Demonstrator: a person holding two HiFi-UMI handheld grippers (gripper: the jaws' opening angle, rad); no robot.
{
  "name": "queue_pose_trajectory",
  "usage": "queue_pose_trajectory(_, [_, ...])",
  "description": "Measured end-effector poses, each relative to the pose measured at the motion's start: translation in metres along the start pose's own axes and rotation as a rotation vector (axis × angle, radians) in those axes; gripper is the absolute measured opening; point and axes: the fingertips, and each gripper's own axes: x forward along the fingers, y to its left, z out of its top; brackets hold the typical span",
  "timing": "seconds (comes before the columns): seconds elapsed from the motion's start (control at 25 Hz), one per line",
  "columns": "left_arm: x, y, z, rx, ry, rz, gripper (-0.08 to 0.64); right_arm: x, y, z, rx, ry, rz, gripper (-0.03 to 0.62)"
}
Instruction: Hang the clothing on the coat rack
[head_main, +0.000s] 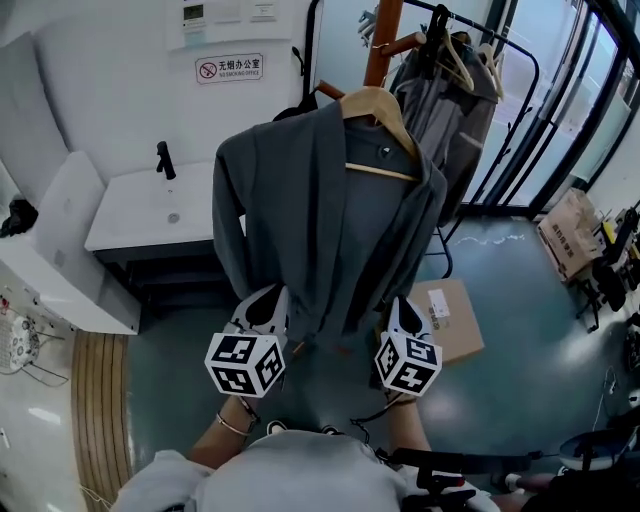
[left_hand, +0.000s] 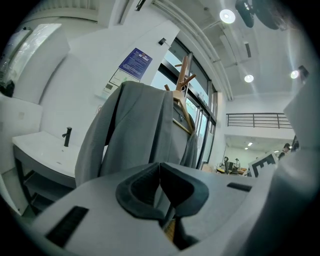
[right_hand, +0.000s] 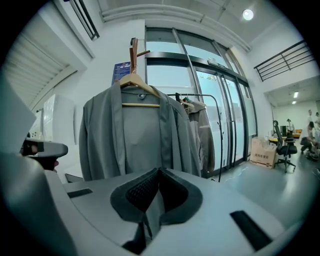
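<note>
The grey cardigan (head_main: 330, 220) hangs open-fronted on a wooden hanger (head_main: 375, 105), and the hanger's top sits against the coat rack (head_main: 383, 40), a brown pole with pegs at 12 o'clock in the head view. I cannot make out the hook itself on a peg, but the garment drops straight and free, so I judge the hanging done and the step in hand to be settling the hem. The cardigan lies at 12 o'clock from both tools, its lower edge running down into them. The left gripper (head_main: 268, 303) is clenched at the hem's 7 o'clock corner, and its own view shows the pads pressed together with what looks like a strip of grey cloth below the meeting point. The right gripper (head_main: 400, 305) is clamped at the 5 o'clock corner, a thin fold of cardigan pinched between its pads. The next move, as I judge it, calls for a light, even downward tug from the 2 grippers, then letting go and drawing back without swinging the hanger off. Beyond, other garments (head_main: 450, 110) hang at 1 o'clock, a cardboard box (head_main: 450, 315) lies at 4 o'clock, and a white counter (head_main: 150, 205) stands at 9 o'clock.
</note>
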Motion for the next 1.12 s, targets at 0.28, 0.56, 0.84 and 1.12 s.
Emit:
queue_pose_trajectory(0.28, [0.002,-0.010,0.006,-0.010,-0.033,0.063,0.011,0.006,-0.010,0.016,-0.058,0.001,0.040,0.025])
queue_pose_trajectory(0.56, [-0.002,-0.005,0.009,0.013,-0.030,0.122,0.011,0.014,-0.006,0.024,-0.062,-0.009,0.080,0.023])
queue_pose_trajectory(0.84, [-0.003,-0.003,0.013,0.029,-0.031,0.126,0.011,0.018,-0.002,0.013,-0.043,0.022,0.102,0.023])
queue_pose_trajectory(1.12, [0.000,-0.001,0.008,0.015,-0.025,0.123,0.011,0.018,0.004,0.013,-0.082,0.026,0.114,0.021])
